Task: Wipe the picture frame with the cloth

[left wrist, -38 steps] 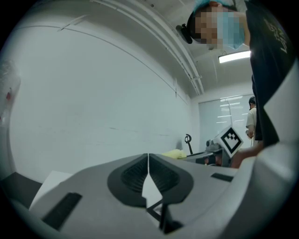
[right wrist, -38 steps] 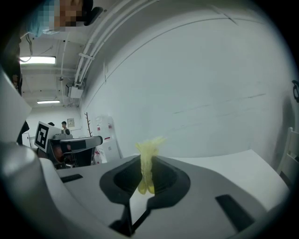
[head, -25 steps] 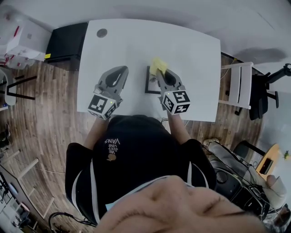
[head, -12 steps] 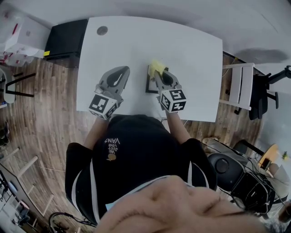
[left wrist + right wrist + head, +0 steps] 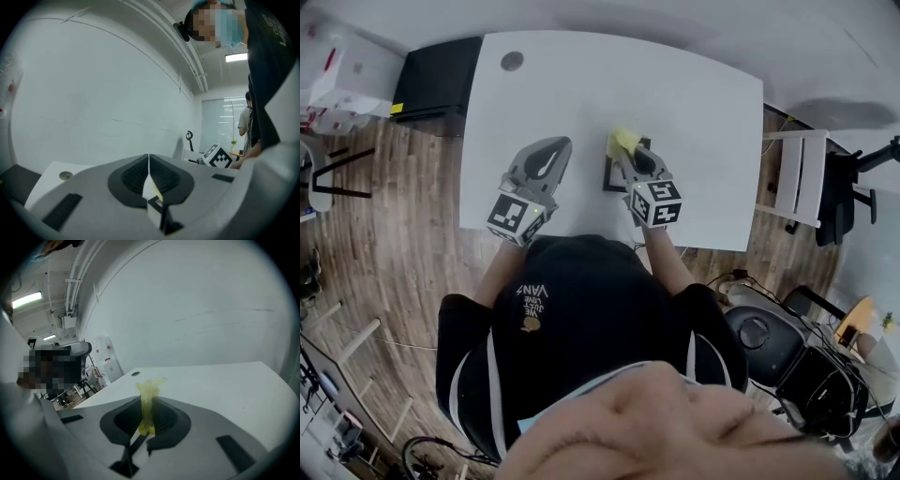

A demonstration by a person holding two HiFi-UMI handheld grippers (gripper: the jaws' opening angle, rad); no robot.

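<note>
My right gripper [image 5: 625,150] has its jaws pressed together on the yellow cloth [image 5: 624,141]. In the right gripper view the cloth [image 5: 146,397] stands as a thin folded strip between the two dark pads, and a small crumpled tuft of it sticks out past the tips. The picture frame [image 5: 608,175] lies flat on the white table [image 5: 703,103], directly under this gripper, so I see only its dark left edge and a part of the far edge in the head view. The cloth hangs over the far end of the frame (whether it really touches the frame, I cannot tell). My left gripper [image 5: 555,146] is just beside the frame, on its left, not touching it. Its jaws are closed together with nothing between them.
</note>
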